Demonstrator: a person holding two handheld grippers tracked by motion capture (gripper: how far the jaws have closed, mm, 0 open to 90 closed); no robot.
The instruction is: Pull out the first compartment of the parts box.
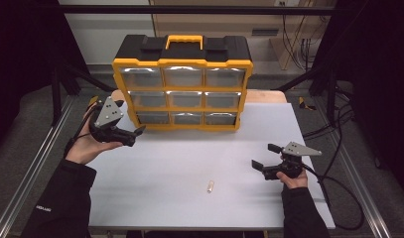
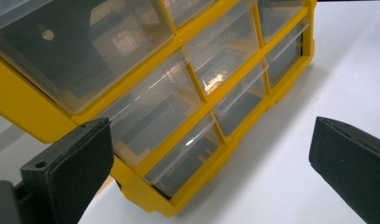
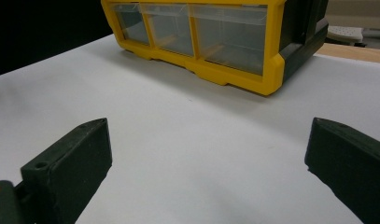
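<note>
My table (image 1: 155, 198): white top, wooden edge showing at the far side | frame: metal rails (image 1: 33, 168) along both sides, black bar overhead | floor (image 1: 35, 106): grey, black cables (image 1: 338, 124) trailing on my right | back: pale wall, wooden cabinet (image 1: 214, 22) | sides dark, light even on the tabletop
</note>
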